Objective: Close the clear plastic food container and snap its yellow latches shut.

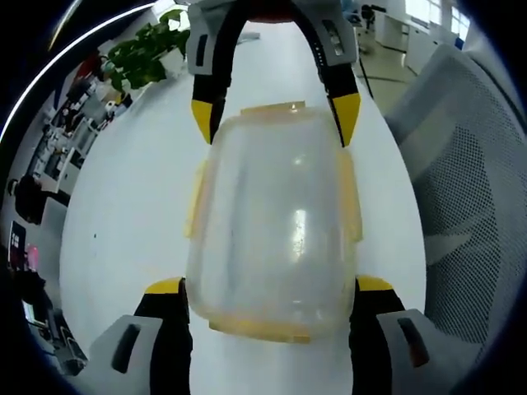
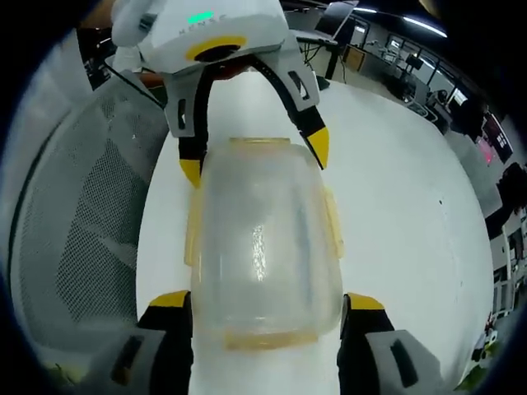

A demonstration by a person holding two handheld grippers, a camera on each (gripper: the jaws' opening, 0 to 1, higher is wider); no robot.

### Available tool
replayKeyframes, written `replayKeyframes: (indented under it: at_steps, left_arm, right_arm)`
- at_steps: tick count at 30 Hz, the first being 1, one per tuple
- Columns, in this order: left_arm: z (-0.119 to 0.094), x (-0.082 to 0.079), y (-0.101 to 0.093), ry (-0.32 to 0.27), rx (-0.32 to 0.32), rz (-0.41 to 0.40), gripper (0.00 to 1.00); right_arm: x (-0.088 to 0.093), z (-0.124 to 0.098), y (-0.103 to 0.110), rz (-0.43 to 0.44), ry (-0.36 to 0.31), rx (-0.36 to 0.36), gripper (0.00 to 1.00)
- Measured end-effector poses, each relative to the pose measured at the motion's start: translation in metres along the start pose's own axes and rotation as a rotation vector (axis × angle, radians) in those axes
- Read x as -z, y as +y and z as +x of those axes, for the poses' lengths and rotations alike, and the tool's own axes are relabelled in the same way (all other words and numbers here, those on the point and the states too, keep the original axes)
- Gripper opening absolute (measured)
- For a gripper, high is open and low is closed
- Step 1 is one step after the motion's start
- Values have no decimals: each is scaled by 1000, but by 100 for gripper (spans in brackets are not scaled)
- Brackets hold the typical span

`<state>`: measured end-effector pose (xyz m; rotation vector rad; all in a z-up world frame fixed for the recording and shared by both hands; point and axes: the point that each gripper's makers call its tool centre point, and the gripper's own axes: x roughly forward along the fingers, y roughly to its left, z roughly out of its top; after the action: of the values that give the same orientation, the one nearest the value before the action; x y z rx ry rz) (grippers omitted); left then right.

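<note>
A white table (image 1: 123,239) carries the container (image 1: 276,230) near its edge, beside a mesh chair (image 1: 473,206); a plant (image 1: 148,53) stands farther off. The left gripper (image 1: 270,290) and right gripper (image 2: 268,304), both spread, straddle its opposite ends.

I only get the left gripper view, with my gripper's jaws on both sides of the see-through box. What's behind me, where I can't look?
Observer: In the right gripper view, past the left gripper, long ceiling strip lights glow over dark desks.
Child: Is anything closer to my gripper?
Observer: Yes, a dark screen on a stand shows just beyond the white table. It is too blurry to say more.
</note>
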<state>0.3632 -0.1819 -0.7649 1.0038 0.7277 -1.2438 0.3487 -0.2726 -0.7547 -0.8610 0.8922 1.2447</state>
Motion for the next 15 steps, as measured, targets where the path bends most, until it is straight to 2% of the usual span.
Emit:
replayKeyframes:
  at_steps: [15]
  left_arm:
    - [-9, 19, -2, 13, 0, 1, 77]
  right_arm:
    - [-18, 8, 4, 0, 3, -1, 71]
